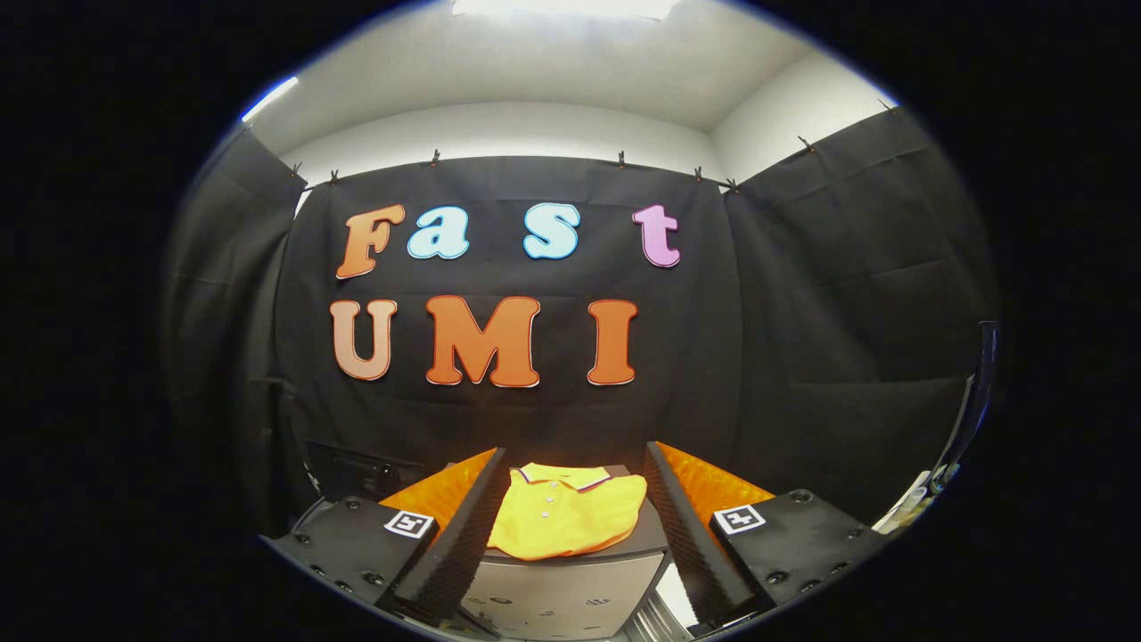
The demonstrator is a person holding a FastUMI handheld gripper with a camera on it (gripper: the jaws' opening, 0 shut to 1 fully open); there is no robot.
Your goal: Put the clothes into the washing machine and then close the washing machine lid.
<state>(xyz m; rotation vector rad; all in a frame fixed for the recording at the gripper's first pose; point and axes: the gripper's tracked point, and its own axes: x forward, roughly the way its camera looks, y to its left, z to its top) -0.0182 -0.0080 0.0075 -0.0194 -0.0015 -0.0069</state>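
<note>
The gripper [570, 513] has its fingers spread wide, holding nothing, one to each side of a yellow shirt [566, 517]. The shirt lies folded on a dark top [646, 535], collar away from the gripper, buttons showing down its placket. It sits between the fingers and just ahead of them, apart from both. The top belongs to a light-fronted unit [562, 593] below the shirt, probably the washing machine; I cannot tell from here whether its lid is up or down. Behind it hangs black cloth [802, 312], with a white wall [535, 129] and ceiling above. At the far right stands a dark upright edge [983, 366], too blurred to name.
</note>
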